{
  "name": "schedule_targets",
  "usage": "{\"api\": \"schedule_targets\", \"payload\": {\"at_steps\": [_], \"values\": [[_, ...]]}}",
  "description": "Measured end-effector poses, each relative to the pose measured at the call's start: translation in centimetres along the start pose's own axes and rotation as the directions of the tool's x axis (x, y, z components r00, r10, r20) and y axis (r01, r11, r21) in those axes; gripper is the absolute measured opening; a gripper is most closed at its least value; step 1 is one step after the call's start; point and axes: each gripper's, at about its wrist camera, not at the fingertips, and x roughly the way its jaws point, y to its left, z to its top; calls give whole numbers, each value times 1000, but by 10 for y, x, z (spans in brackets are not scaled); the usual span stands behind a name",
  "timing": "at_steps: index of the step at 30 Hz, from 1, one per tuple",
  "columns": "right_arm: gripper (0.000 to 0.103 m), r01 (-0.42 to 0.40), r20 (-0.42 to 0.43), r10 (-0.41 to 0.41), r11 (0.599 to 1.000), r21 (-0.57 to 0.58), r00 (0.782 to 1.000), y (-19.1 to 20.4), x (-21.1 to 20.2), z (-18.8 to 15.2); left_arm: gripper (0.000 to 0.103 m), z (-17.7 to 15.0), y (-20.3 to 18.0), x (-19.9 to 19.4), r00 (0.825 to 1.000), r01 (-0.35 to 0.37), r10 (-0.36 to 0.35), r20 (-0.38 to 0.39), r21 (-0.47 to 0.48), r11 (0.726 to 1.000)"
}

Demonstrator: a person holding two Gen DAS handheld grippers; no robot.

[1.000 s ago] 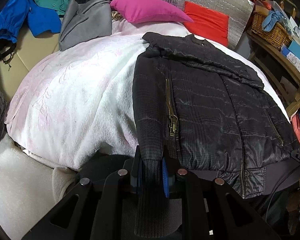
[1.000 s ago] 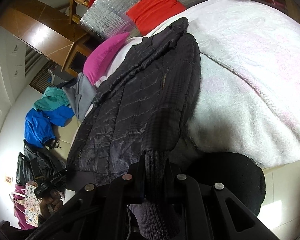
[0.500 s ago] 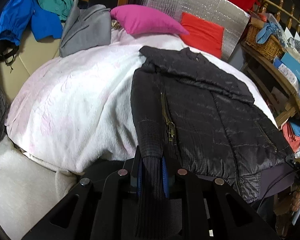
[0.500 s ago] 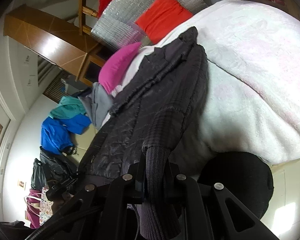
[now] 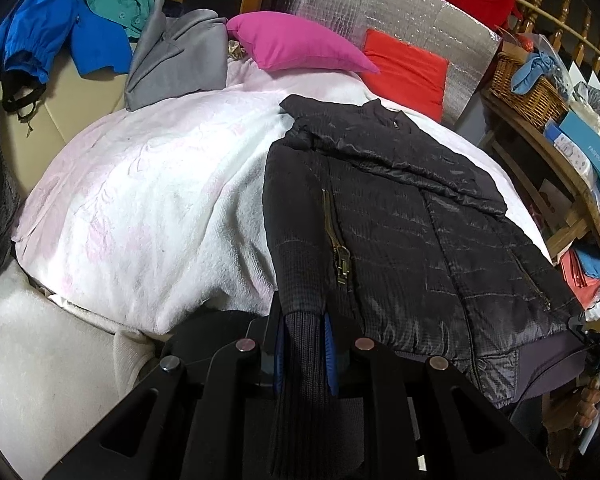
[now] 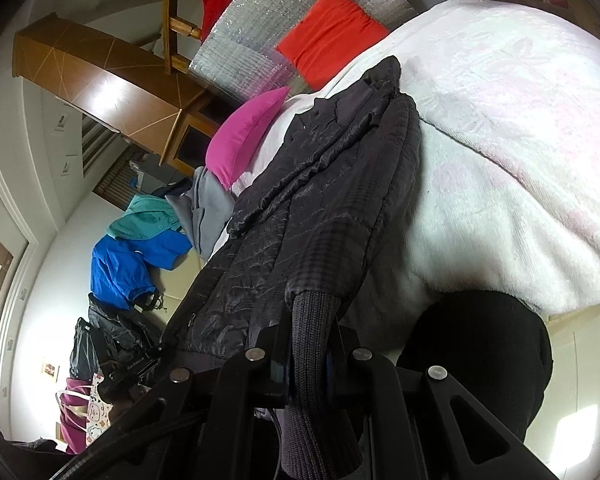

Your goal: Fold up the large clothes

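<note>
A black quilted jacket [image 5: 404, 224] lies on a white and pink blanket [image 5: 148, 200] on the bed, collar toward the pillows, hem hanging over the near edge. My left gripper [image 5: 304, 344] is shut on the ribbed cuff [image 5: 300, 360] of one sleeve at the bed's near edge. My right gripper [image 6: 310, 364] is shut on the other ribbed cuff [image 6: 312, 344]; the jacket [image 6: 300, 216] stretches away from it across the blanket [image 6: 500, 140].
A pink pillow [image 5: 296, 44], a red pillow [image 5: 408, 72] and a grey garment [image 5: 176, 64] lie at the head of the bed. Blue and teal clothes [image 5: 64, 24] hang at the left. A cluttered wooden shelf [image 5: 556, 152] with a wicker basket [image 5: 528, 84] stands at the right.
Both grippers have pulled back from the bed with the cuffs in them, so the sleeves are drawn out and more of the bed shows.
</note>
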Motion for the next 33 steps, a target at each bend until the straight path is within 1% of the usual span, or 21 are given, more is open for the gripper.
{"api": "schedule_targets", "payload": {"at_steps": [5,9,14,25,33], "values": [[13,-16,0,16,1000,-12,1000,1,-7,3,17,5,4,-1,1000,-2,2,5,-3,1000],[13,-18,-13,18,1000,-2,1000,-2,-4,9,17,7,4,3,1000,-5,5,2,-11,1000],[13,-12,-20,12,1000,-23,1000,8,-1,14,17,9,3,6,1000,0,0,5,-13,1000],[12,-20,-7,20,1000,-12,1000,11,1,14,17,12,5,9,1000,14,-14,22,-28,1000],[12,-43,17,43,999,-16,999,16,7,30,17,30,-6,6,999,12,-12,52,-5,1000]]}}
